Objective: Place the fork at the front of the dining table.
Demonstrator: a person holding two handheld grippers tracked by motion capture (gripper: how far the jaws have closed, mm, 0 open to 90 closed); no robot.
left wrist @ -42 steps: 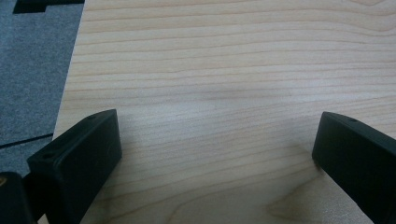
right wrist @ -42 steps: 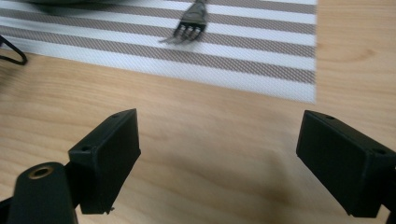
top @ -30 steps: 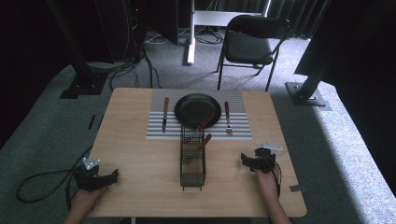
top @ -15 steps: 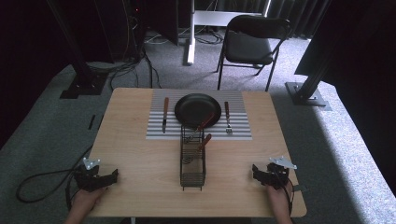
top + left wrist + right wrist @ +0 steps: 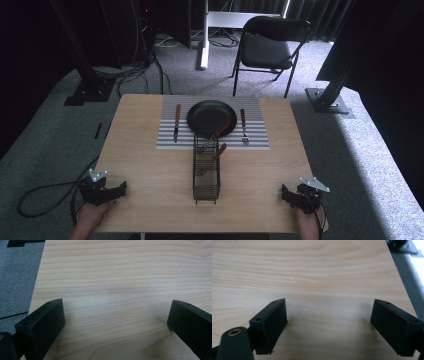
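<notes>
A black plate (image 5: pixel 212 117) lies on a striped placemat (image 5: pixel 260 139) at the far middle of the wooden table (image 5: pixel 150 170). A knife (image 5: pixel 176 122) lies left of the plate and a fork (image 5: pixel 243 126) right of it. In front stands a black wire basket (image 5: pixel 206 175) with two wooden-handled utensils (image 5: pixel 218 150) leaning out of its far end. My left gripper (image 5: pixel 120 189) rests at the near left corner, open and empty (image 5: pixel 115 317). My right gripper (image 5: pixel 284 192) rests at the near right corner, open over bare wood (image 5: pixel 328 315).
A black folding chair (image 5: pixel 267 47) stands on the grey carpet beyond the table. Black stand bases (image 5: pixel 327 100) sit at the far right and far left. A cable (image 5: pixel 45 192) trails over the floor from the left gripper. The table edge (image 5: pixel 402 277) runs close to the right gripper.
The right hand has drawn its gripper back from beside the basket to the near right corner of the table. The left gripper has stayed put.
</notes>
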